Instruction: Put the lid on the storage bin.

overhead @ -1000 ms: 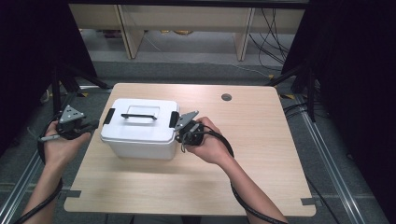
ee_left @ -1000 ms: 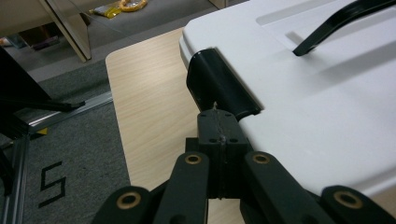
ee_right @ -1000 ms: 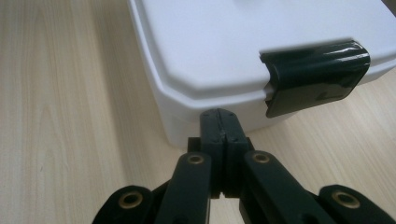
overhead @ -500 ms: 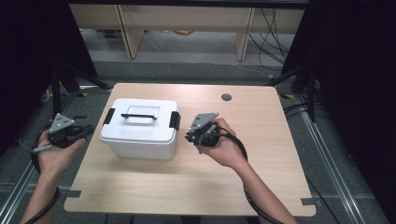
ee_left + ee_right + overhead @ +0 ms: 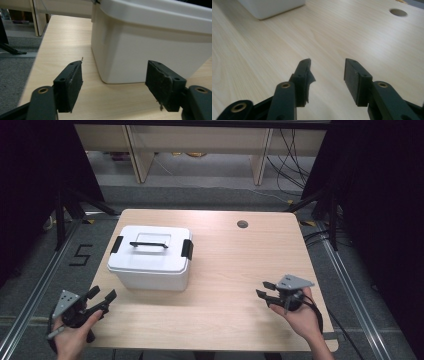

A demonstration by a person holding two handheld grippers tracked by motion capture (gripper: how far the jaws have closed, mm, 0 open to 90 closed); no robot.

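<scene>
The white lidded storage box (image 5: 151,257) sits on the left half of the wooden table (image 5: 235,270), lid on, its black carry handle (image 5: 149,244) lying flat on top and a black latch (image 5: 187,249) at each end. We hold our left gripper (image 5: 100,301) at the near left corner of the table, jaws spread wide and empty, aimed at the near corner of the box; in the left gripper view the box's pale wall (image 5: 150,47) stands close ahead between the pads. Our right gripper (image 5: 266,294) hovers over bare wood near the front right, well apart from the box, jaws parted to a middling gap and holding nothing. A round cable hole (image 5: 242,224) lies farther back. We judge the main risk to be the smooth, rounded wall: pushed or pinched from one low corner, the box would likely slide or turn on the slick tabletop. Reaching in from the right, we could also knock a latch open.
</scene>
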